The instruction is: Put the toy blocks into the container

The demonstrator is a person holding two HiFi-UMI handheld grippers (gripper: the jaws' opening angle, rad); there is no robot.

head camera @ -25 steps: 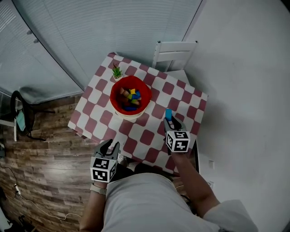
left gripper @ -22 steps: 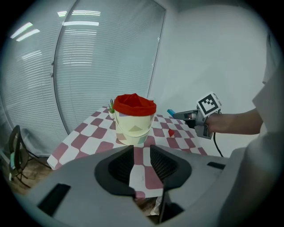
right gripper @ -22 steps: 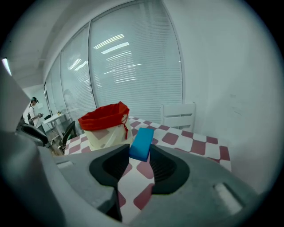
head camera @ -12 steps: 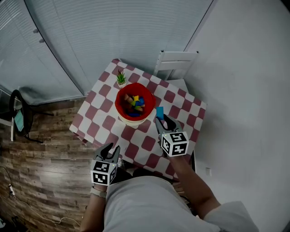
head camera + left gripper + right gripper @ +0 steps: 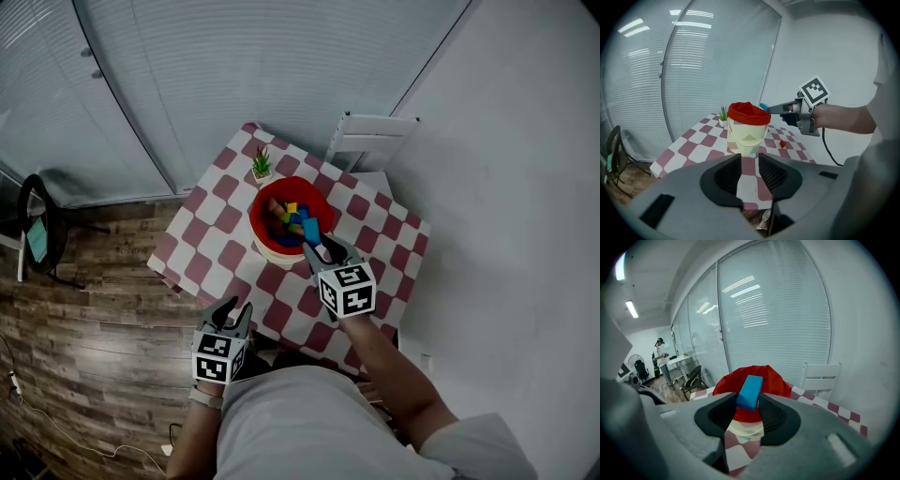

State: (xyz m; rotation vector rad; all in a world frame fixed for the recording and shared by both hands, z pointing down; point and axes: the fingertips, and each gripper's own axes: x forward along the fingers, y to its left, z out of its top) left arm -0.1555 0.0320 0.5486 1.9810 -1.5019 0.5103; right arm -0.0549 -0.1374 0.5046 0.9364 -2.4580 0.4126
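Block (image 5: 750,392) — blue, rectangular, red round container (image 5: 749,115)

White T-shirt (image 5: 309,422), marker-cubed grey tools (image 5: 233,309) (image 5: 317,246)

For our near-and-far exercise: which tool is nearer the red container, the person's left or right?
Right. The right tool, gripping a blue block, reaches the red container at its rim; the left tool hangs back at the table's near edge.

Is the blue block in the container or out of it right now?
Out. The blue block is clamped between the jaws of the right gripper, held up by the rim of the red container, not released.
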